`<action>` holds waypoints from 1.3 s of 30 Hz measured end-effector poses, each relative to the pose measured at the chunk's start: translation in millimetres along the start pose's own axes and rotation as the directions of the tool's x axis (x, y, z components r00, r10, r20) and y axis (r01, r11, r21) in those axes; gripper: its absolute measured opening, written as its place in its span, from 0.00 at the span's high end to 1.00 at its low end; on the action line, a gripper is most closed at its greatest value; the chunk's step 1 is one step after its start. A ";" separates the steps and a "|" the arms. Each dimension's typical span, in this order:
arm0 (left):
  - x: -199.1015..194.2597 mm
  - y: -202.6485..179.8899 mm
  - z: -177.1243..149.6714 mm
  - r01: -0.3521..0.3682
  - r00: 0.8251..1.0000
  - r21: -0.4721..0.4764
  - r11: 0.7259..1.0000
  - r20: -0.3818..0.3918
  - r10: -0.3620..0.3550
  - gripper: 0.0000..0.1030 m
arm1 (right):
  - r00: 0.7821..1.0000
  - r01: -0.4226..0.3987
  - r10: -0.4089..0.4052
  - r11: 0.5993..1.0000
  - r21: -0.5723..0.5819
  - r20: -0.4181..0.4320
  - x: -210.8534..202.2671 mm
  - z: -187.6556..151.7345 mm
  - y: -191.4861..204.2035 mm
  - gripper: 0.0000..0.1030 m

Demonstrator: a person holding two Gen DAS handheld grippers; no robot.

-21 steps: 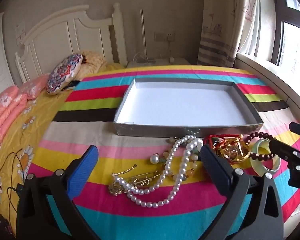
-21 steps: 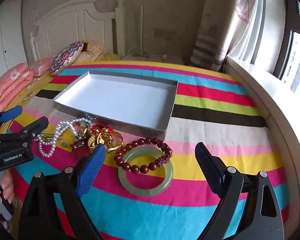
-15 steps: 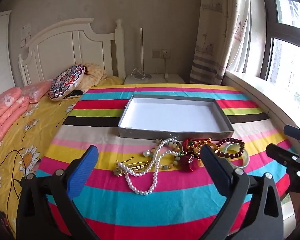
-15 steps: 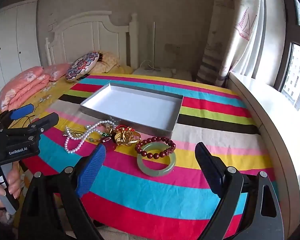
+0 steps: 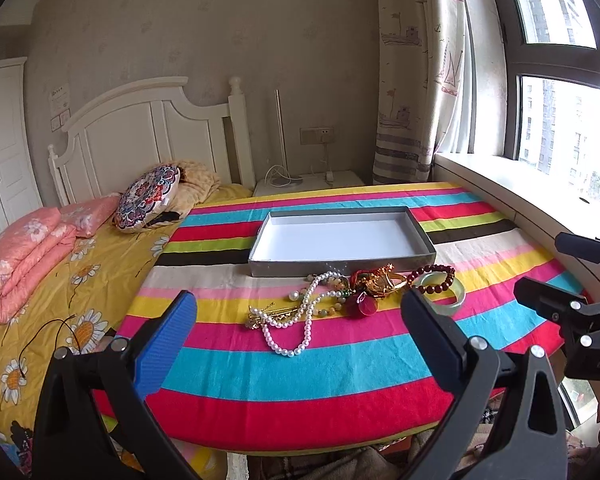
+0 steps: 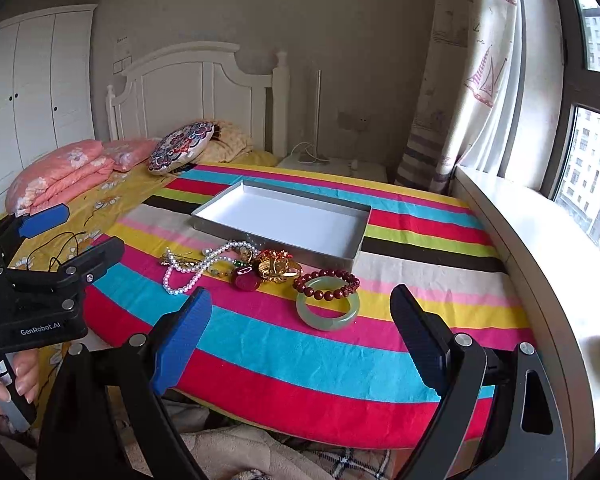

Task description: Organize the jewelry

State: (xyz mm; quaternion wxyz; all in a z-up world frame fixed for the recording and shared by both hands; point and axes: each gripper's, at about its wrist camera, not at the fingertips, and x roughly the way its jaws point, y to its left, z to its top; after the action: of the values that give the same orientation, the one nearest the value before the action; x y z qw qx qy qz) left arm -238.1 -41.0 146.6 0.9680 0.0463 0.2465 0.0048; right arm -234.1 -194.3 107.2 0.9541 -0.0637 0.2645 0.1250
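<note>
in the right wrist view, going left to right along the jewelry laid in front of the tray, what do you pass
pearl necklace → red round pendant → gold ornament → dark red bead bracelet, which lies on the green jade bangle

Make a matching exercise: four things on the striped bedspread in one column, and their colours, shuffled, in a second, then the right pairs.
Things:
1. long bead necklace
2. shallow box
3. bangle
4. bead bracelet lying on the bangle

Colours:
A. dark red
B. pale green
C. white, pearl-like
D. grey outside, white inside

Pairs: 1-C, 2-D, 3-B, 4-A
</note>
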 end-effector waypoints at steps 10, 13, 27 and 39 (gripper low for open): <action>-9.5 -1.2 -3.2 -0.012 0.999 0.001 1.000 0.030 0.012 0.02 | 1.000 -0.002 0.003 1.000 -0.018 0.023 -6.6 2.3 8.9 0.16; -9.3 -1.8 -4.6 -0.017 0.999 0.001 1.000 0.035 0.017 0.02 | 1.000 -0.004 0.004 1.000 -0.015 0.018 -5.7 2.1 8.2 0.16; -9.5 -1.5 -10.3 -0.017 0.999 0.001 1.000 0.040 0.017 0.02 | 1.000 -0.005 0.005 1.000 -0.015 0.007 -3.9 0.8 10.2 0.16; -9.6 -1.3 -10.8 -0.016 0.999 -0.001 1.000 0.040 0.016 0.02 | 1.000 -0.004 0.004 1.000 -0.014 0.006 -3.6 0.4 10.6 0.16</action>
State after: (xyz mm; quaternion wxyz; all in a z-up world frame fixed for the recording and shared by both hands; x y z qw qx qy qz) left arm -251.7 -41.7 141.6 0.9727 0.0479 0.2269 0.0119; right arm -239.8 -184.8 108.8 0.9542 -0.0696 0.2610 0.1289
